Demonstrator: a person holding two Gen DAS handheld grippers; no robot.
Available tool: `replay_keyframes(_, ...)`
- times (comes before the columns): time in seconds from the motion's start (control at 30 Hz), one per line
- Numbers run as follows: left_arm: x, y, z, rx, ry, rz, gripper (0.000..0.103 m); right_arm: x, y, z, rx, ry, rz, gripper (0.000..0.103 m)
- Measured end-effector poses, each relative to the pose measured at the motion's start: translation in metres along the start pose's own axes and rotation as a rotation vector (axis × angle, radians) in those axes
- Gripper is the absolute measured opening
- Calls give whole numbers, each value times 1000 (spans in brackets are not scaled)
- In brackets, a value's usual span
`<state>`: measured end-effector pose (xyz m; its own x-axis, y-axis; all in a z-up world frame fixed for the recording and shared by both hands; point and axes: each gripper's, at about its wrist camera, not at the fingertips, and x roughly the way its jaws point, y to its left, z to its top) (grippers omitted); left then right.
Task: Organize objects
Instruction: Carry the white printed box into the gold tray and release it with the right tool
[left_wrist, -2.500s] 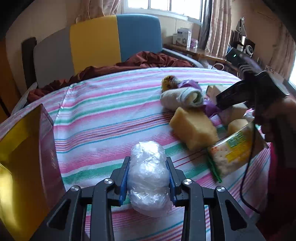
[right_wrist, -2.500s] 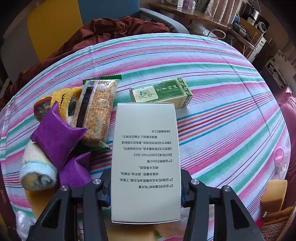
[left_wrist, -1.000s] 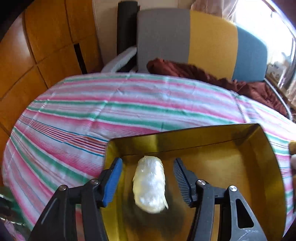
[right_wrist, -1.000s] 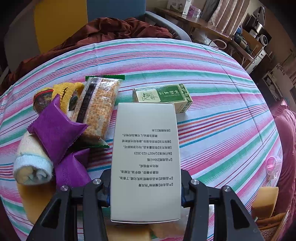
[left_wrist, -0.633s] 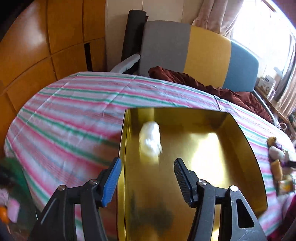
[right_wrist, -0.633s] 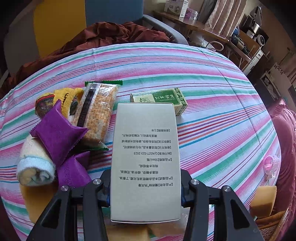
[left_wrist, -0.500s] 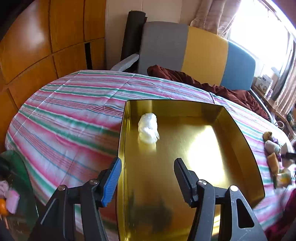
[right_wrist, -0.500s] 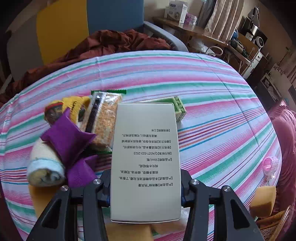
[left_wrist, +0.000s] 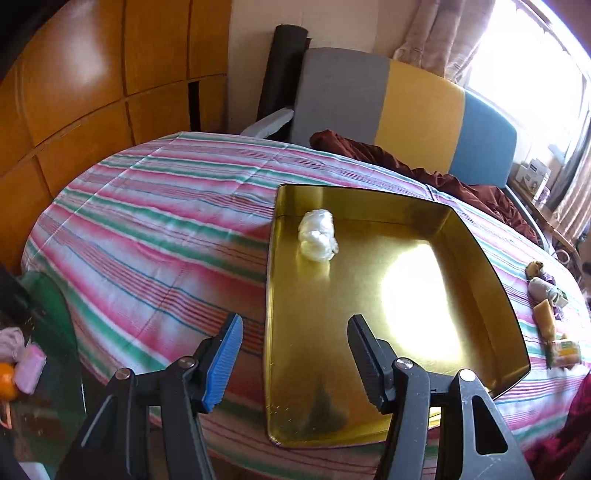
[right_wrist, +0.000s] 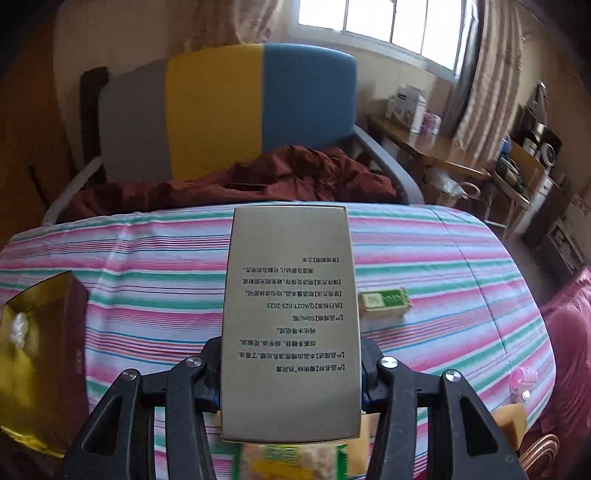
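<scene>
A gold tray lies on the striped table. A white plastic-wrapped bundle sits in its far left corner. My left gripper is open and empty, pulled back above the tray's near edge. My right gripper is shut on a silver box with printed text and holds it above the table. The tray and the bundle also show at the left of the right wrist view.
A green box lies on the striped cloth to the right. A snack packet and a yellow sponge are below the right gripper. More items lie right of the tray. A chair stands behind the table.
My left gripper let go of the white bundle in the gold tray and drew back, staying open. My right gripper lifted and tilted up with the silver box still held.
</scene>
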<state>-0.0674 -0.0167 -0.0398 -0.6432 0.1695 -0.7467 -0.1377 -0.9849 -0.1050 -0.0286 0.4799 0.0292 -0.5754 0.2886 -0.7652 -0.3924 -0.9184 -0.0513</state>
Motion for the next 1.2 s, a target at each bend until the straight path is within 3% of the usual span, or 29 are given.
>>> replay_keyframes(0.13, -3, 10, -5, -22, 5, 10, 60, -16, 81, 2, -128, 2, 173, 50)
replay_keyframes(0.27, -8, 16, -11, -18, -11, 32, 60, -12, 168, -12, -237, 74, 343, 50)
replay_keyframes(0.43, -10, 27, -19, -36, -6, 42, 60, 5, 268, -41, -339, 191, 473, 50)
replay_keyframes(0.57, -10, 32, -21, -54, -4, 42, 60, 23, 330, -62, -396, 283, 512, 50)
replay_keyframes(0.93, -4, 40, -23, -91, 4, 50, 60, 56, 407, -81, -352, 457, 572, 51)
replay_keyframes(1.0, -4, 42, -23, -93, 3, 54, 62, 59, 413, -81, -287, 490, 645, 58)
replay_keyframes(1.07, -4, 43, -24, -97, 0, 57, 65, 61, 412, -82, -220, 512, 711, 87)
replay_keyframes(1.2, -4, 43, -24, -92, -7, 66, 65, 52, 405, -83, -221, 474, 732, 88)
